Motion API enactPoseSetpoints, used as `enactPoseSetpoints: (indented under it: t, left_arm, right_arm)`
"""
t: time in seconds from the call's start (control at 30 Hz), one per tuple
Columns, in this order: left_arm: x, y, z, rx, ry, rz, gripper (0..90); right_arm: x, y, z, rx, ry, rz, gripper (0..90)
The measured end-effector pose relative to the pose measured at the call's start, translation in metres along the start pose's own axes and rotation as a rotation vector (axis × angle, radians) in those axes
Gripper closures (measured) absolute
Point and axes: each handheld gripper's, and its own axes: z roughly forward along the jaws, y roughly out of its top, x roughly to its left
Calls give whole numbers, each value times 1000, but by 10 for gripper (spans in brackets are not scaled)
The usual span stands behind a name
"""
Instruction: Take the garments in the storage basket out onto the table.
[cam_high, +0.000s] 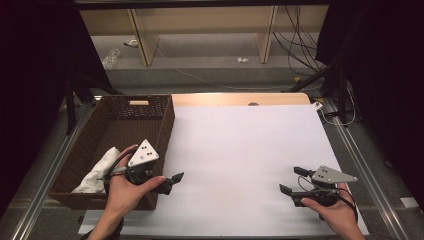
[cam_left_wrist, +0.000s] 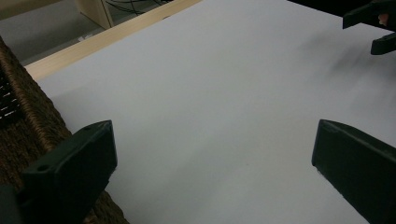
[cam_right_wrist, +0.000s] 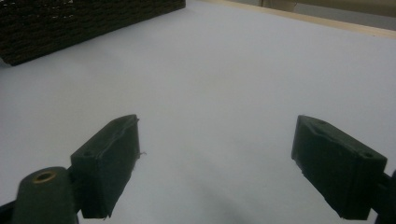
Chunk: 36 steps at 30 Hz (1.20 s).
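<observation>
So both grippers sit low over the white sheet (cam_high: 240, 160) that covers the surface, and both are empty. Over on the left, the left gripper (cam_high: 172, 181) hovers just beside the near right corner of the brown wicker basket (cam_high: 165, 120), its fingers spread wide with nothing between them; the left gripper view shows the woven wall (cam_left_wrist: 28, 126) right against the left finger and bare sheet stretching ahead. Inside the basket, a white cloth (cam_high: 97, 172) lies bunched against the near left wall, just behind the left hand (cam_high: 127, 187). Across the sheet, the right gripper (cam_high: 292, 181) rests near the near right edge, fingers also parted and holding nothing, pointing back toward the basket. Between the two grippers runs a wide bare stretch of white. At the far edge, a strip of pale wood (cam_high: 240, 99) shows beyond the sheet, and metal rails (cam_high: 360, 165) flank the sides.
</observation>
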Motion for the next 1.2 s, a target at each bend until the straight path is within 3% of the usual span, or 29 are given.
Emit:
enactPoseSetpoints:
  t: [0.5,0.73,0.83,0.93,1.2]
  left_arm:
    - [4,4,-3,-13,10,-10,0]
    - [13,9,-13,-40,33,-8,0]
    - [20,10,-17,-38,43,-10,0]
    - [37,10,-26,-44,52,-41,0]
    - [78,1,-37,19,105,-87,0]
  right_arm:
    - [0,0,0,0,-5,5,160]
    - [0,-1,-1,0,-8,8,160]
    - [0,-1,-2,-2,-10,5,159]
    - [0,-1,-2,-3,-16,7,160]
    - [0,0,0,2,-15,7,160]
